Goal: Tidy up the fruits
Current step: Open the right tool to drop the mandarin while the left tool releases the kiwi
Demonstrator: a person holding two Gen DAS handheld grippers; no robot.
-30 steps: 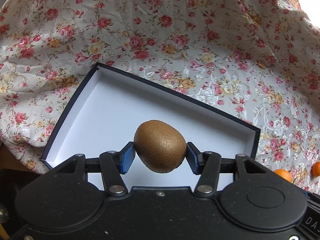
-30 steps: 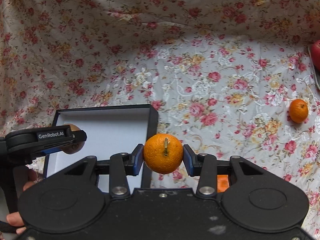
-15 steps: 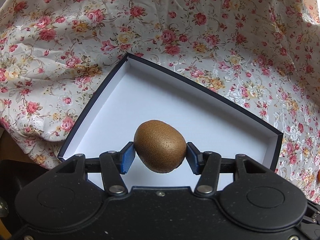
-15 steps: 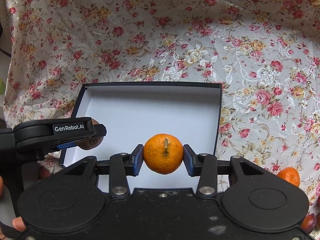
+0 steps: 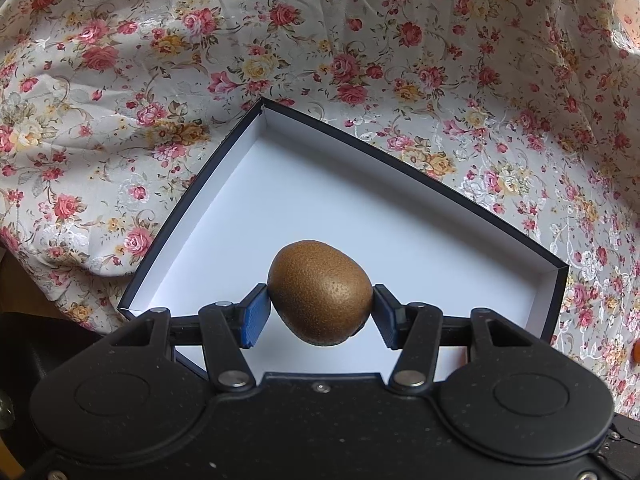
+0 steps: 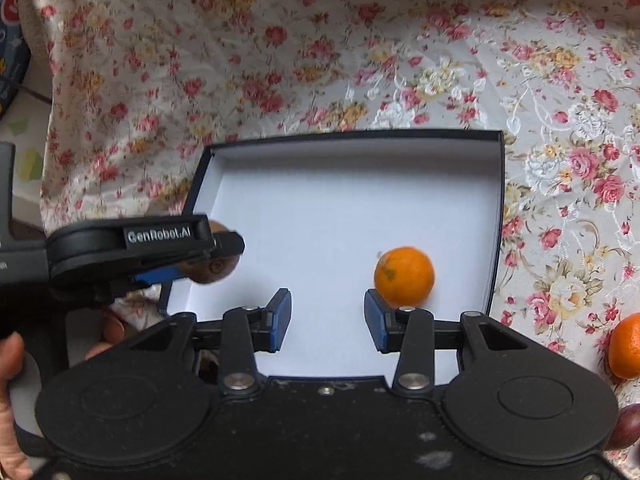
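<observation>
My left gripper (image 5: 320, 312) is shut on a brown kiwi (image 5: 320, 292) and holds it above the near left part of a dark box with a white inside (image 5: 400, 216). In the right wrist view the left gripper (image 6: 192, 256) comes in from the left with the kiwi (image 6: 216, 270) over the box's left wall. My right gripper (image 6: 327, 322) is open and empty above the box (image 6: 340, 200). An orange mandarin (image 6: 404, 277) lies on the box floor just beyond my right fingertip.
A floral cloth (image 6: 360, 40) covers the surface around the box. Another mandarin (image 6: 626, 346) lies on the cloth at the right, with a dark red fruit (image 6: 626, 426) below it. A sliver of orange fruit (image 5: 636, 354) shows at the right edge of the left wrist view.
My right gripper moved left over the box, opened and let go of the mandarin, which now lies in the box. My left gripper moved further over the box with the kiwi.
</observation>
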